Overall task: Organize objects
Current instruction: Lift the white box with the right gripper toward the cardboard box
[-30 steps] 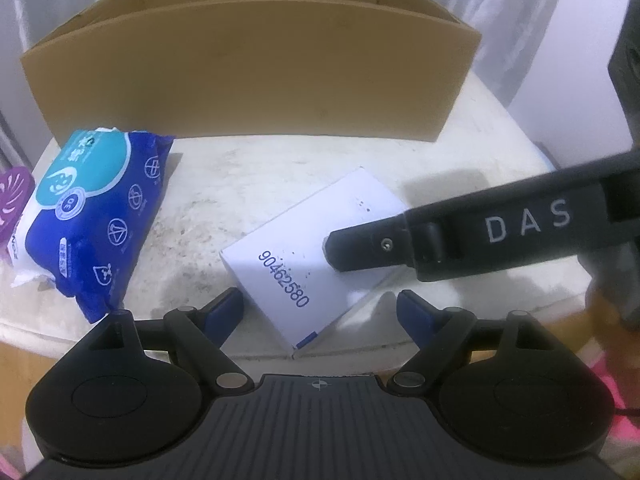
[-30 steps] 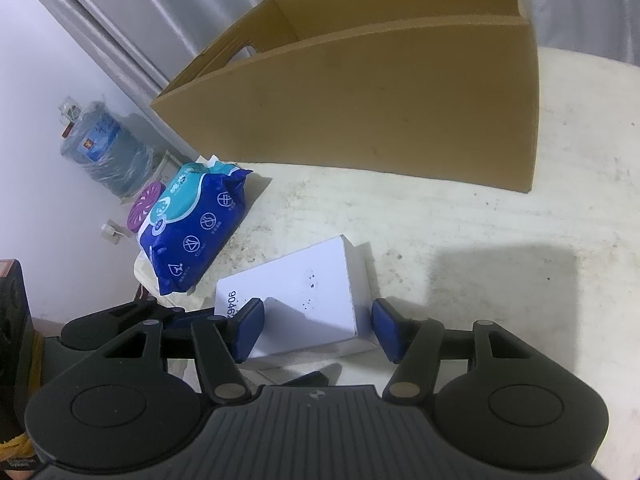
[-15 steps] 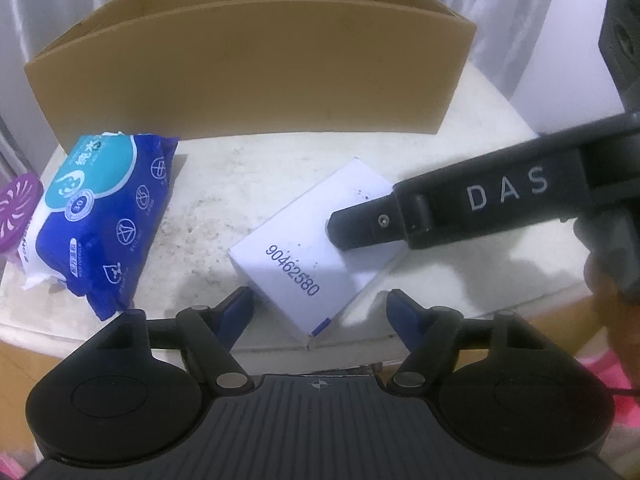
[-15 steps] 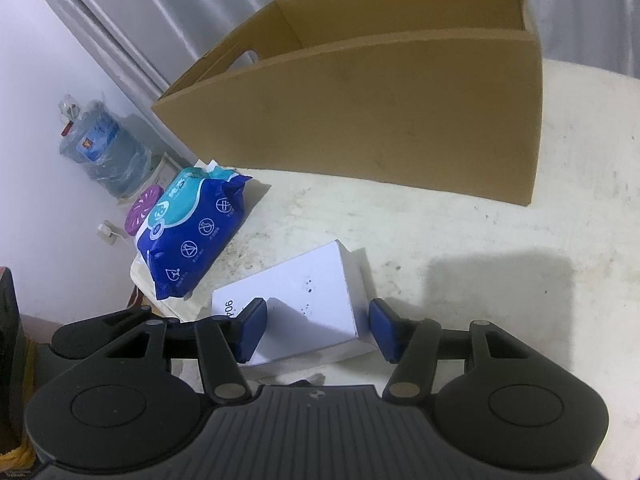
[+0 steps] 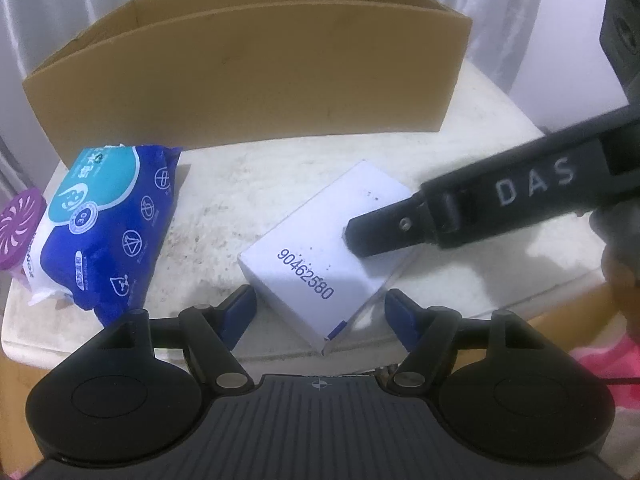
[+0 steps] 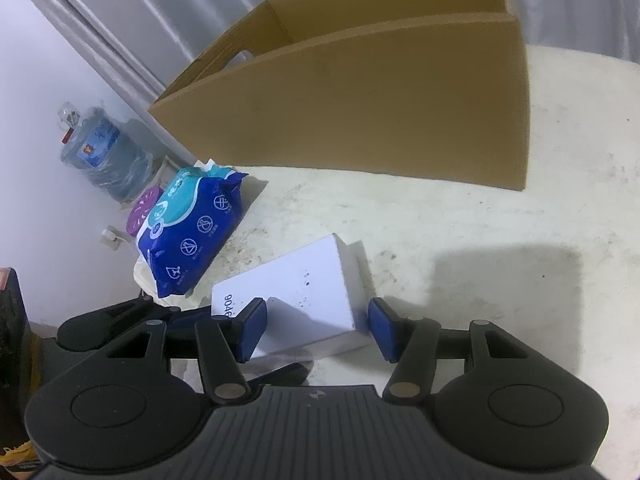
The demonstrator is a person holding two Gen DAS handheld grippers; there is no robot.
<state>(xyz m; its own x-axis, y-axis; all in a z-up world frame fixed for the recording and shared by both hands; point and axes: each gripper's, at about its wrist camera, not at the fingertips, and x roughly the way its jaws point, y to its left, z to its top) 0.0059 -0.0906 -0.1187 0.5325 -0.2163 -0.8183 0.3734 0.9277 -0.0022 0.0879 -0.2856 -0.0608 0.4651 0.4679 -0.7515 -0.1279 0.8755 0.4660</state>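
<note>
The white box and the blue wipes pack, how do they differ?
The white box is rigid with sharp edges; the blue wipes pack is soft and bulging. The white box is plain apart from a printed number; the blue wipes pack has a teal label and white icons. Both lie flat on the table, in front of the cardboard box.

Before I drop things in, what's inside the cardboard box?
Only bare inner walls of the cardboard box show, with a handle cutout in the right wrist view. Its front wall hides the floor, so contents cannot be told.
</note>
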